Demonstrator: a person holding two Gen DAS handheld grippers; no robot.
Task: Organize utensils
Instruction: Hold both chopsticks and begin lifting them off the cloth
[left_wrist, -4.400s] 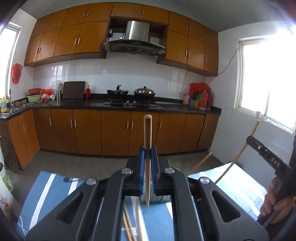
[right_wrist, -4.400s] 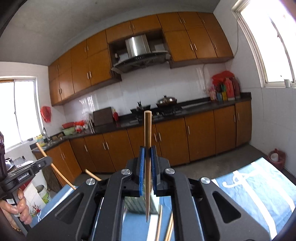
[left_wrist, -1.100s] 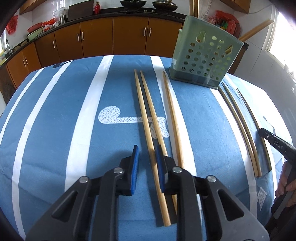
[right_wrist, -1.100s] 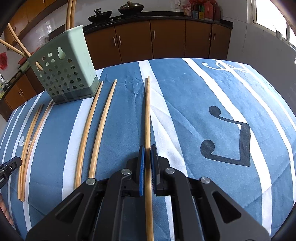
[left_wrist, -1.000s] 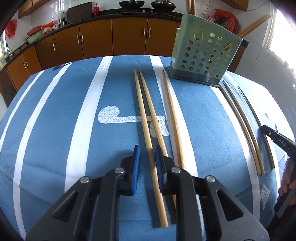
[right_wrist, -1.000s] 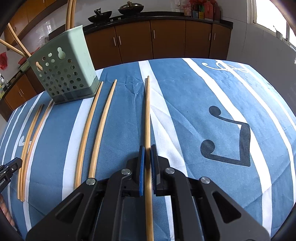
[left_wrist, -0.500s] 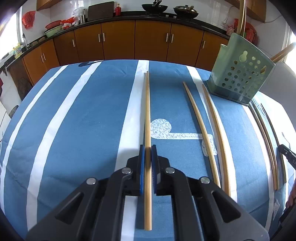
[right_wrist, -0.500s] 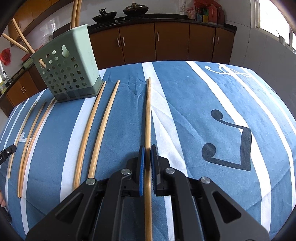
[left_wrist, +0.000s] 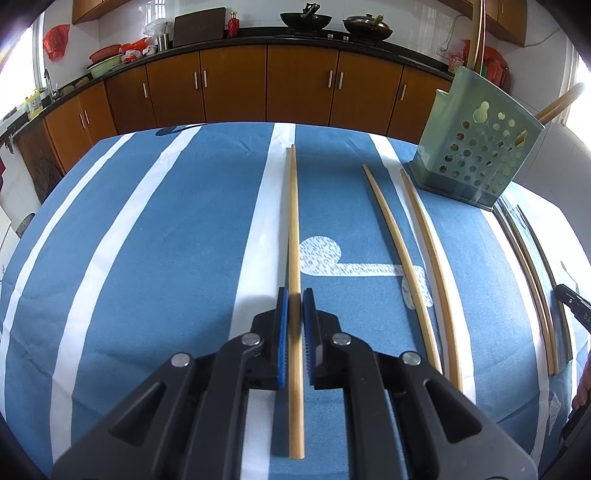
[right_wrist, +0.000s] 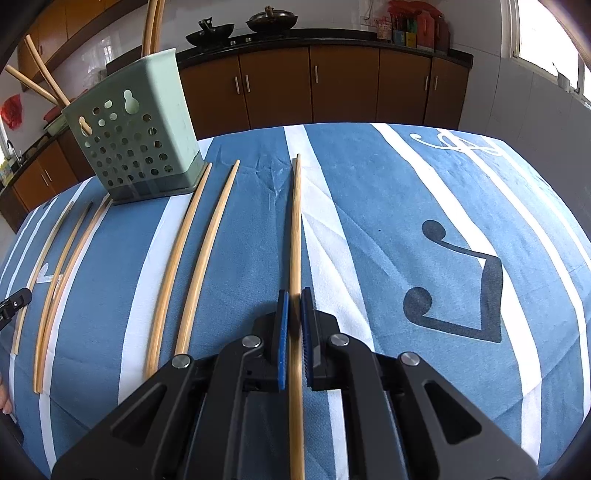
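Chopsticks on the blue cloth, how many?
6. One chopstick in the right tongs, two just left of it, three more by the picture's left edge. Others stand in the green holder.

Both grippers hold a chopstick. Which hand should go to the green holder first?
Right, marginally. Both are shut on chopsticks, but the right gripper clamps its chopstick snugly and the green holder looks nearer; the left gripper looks looser.

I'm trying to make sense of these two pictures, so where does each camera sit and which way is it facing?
Left wrist: on the left gripper, angled down along its fingers at a chopstick; the other gripper's tip shows at the right edge.
Right wrist: on the right gripper, angled down along another chopstick; the other gripper's tip shows at the left edge.
Shared: green holder, striped blue cloth, kitchen cabinets.
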